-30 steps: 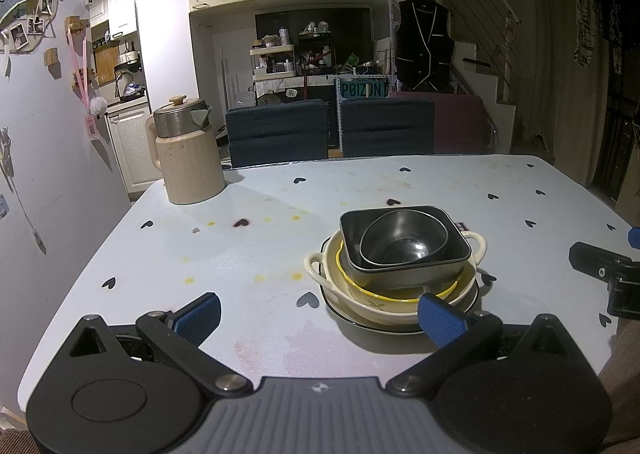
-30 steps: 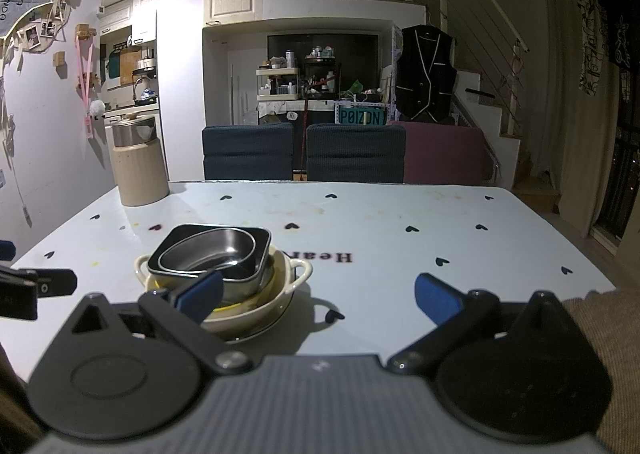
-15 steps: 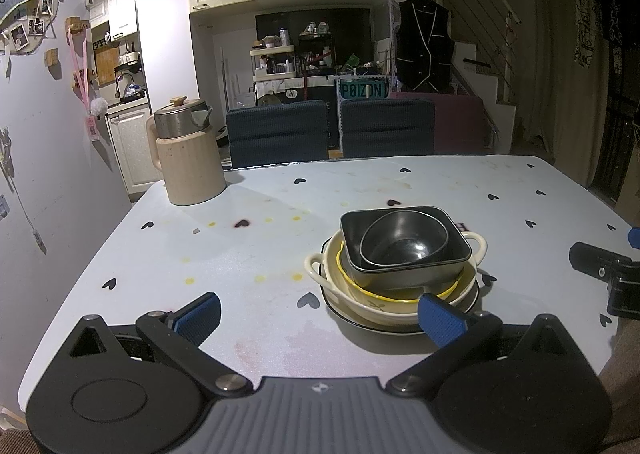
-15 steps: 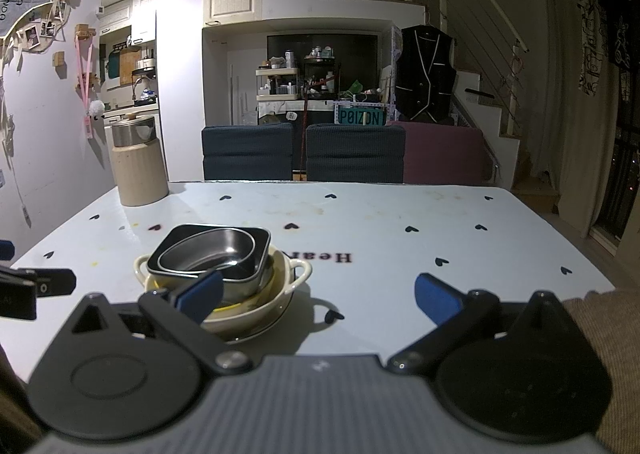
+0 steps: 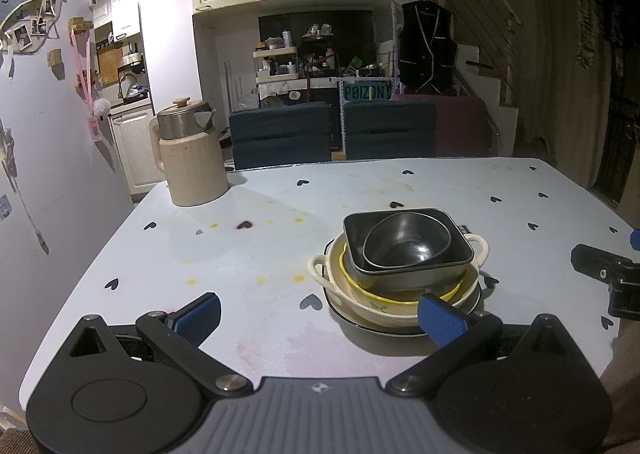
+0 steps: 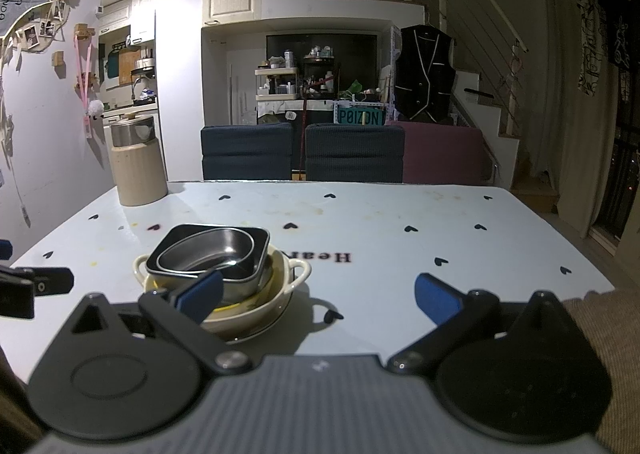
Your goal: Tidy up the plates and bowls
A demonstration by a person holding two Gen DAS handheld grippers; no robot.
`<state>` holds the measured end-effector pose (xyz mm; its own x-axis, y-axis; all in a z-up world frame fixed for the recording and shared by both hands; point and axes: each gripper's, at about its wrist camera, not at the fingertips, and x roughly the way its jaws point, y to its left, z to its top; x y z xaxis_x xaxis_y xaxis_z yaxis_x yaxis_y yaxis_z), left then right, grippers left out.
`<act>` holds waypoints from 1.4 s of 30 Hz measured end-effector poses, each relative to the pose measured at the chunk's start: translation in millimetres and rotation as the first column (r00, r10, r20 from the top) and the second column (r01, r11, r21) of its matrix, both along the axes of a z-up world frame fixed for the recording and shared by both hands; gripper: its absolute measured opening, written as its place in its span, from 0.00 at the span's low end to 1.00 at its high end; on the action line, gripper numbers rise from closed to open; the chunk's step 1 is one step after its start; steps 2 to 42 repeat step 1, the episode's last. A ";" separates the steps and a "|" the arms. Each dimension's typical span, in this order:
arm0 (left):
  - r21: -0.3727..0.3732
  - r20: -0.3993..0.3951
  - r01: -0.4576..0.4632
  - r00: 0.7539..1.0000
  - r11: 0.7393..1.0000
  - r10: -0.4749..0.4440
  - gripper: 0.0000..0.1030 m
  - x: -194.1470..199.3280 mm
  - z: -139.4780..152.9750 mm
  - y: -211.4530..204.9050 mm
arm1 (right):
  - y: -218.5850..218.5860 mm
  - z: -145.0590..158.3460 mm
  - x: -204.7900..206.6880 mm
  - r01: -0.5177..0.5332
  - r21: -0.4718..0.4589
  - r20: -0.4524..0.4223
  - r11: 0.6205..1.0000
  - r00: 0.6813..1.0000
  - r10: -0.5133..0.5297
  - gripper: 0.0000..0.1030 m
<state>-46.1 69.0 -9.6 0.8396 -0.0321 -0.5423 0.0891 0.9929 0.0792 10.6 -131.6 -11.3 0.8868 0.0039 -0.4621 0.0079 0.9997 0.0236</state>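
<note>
A stack of dishes stands on the white table [image 5: 280, 254]. A dark plate [image 5: 474, 300] lies at the bottom, then a cream two-handled bowl [image 5: 384, 312], a yellow-rimmed bowl [image 5: 376, 296], a dark square bowl [image 5: 404, 278] and a dark round bowl [image 5: 408, 246] on top. The stack also shows in the right wrist view [image 6: 224, 266]. My left gripper [image 5: 320, 316] is open and empty, near the table's front edge, left of the stack. My right gripper [image 6: 318, 296] is open and empty, right of the stack.
A cream kettle [image 5: 190, 158] with a metal lid stands at the table's far left corner. Two dark blue chairs [image 5: 280, 134] and a maroon one [image 6: 444, 154] stand behind the table. A wall is close on the left.
</note>
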 end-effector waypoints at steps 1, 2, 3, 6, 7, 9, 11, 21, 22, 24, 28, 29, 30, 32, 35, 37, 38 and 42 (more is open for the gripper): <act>-0.001 0.000 -0.002 1.000 1.000 0.002 1.00 0.1 0.3 0.4 | -0.1 0.1 0.4 0.000 0.000 0.000 1.000 1.000 0.000 1.00; -0.001 0.000 -0.002 1.000 1.000 0.002 1.00 0.1 0.3 0.4 | -0.1 0.1 0.4 0.000 0.000 0.000 1.000 1.000 0.000 1.00; -0.001 0.000 -0.002 1.000 1.000 0.002 1.00 0.1 0.3 0.4 | -0.1 0.1 0.4 0.000 0.000 0.000 1.000 1.000 0.000 1.00; -0.001 0.000 -0.002 1.000 1.000 0.002 1.00 0.1 0.3 0.4 | -0.1 0.1 0.4 0.000 0.000 0.000 1.000 1.000 0.000 1.00; -0.001 0.000 -0.002 1.000 1.000 0.002 1.00 0.1 0.3 0.4 | -0.1 0.1 0.4 0.000 0.000 0.000 1.000 1.000 0.000 1.00; -0.001 0.000 -0.002 1.000 1.000 0.002 1.00 0.1 0.3 0.4 | -0.1 0.1 0.4 0.000 0.000 0.000 1.000 1.000 0.000 1.00; -0.001 0.000 -0.002 1.000 1.000 0.002 1.00 0.1 0.3 0.4 | -0.1 0.1 0.4 0.000 0.000 0.000 1.000 1.000 0.000 1.00; -0.001 0.000 -0.002 1.000 1.000 0.002 1.00 0.1 0.3 0.4 | -0.1 0.1 0.4 0.000 0.000 0.000 1.000 1.000 0.000 1.00; -0.001 0.000 -0.002 1.000 1.000 0.002 1.00 0.1 0.3 0.4 | -0.1 0.1 0.4 0.000 0.000 0.000 1.000 1.000 0.000 1.00; -0.001 0.000 -0.002 1.000 1.000 0.002 1.00 0.1 0.3 0.4 | -0.1 0.1 0.4 0.000 0.000 0.000 1.000 1.000 0.000 1.00; -0.001 0.000 -0.002 1.000 1.000 0.002 1.00 0.1 0.3 0.4 | -0.1 0.1 0.4 0.000 0.000 0.000 1.000 1.000 0.000 1.00; -0.001 0.000 -0.002 1.000 1.000 0.002 1.00 0.1 0.3 0.4 | -0.1 0.1 0.4 0.000 0.000 0.000 1.000 1.000 0.000 1.00; -0.001 0.000 -0.002 1.000 1.000 0.002 1.00 0.1 0.3 0.4 | -0.1 0.1 0.4 0.000 0.000 0.000 1.000 1.000 0.000 1.00; -0.001 0.000 -0.002 1.000 1.000 0.002 1.00 0.1 0.3 0.4 | -0.1 0.1 0.4 0.000 0.000 0.000 1.000 1.000 0.000 1.00; -0.001 0.000 -0.002 1.000 1.000 0.002 1.00 0.1 0.3 0.4 | -0.1 0.1 0.4 0.000 0.000 0.000 1.000 1.000 0.000 1.00; -0.001 0.000 -0.002 1.000 1.000 0.002 1.00 0.1 0.3 0.4 | -0.1 0.1 0.4 0.000 0.000 0.000 1.000 1.000 0.000 1.00; -0.001 0.000 -0.002 1.000 1.000 0.002 1.00 0.1 0.3 0.4 | -0.1 0.1 0.4 0.000 0.000 0.000 1.000 1.000 0.000 1.00; -0.001 0.000 -0.002 1.000 1.000 0.002 1.00 0.1 0.3 0.4 | -0.1 0.1 0.4 0.000 0.000 0.000 1.000 1.000 0.000 1.00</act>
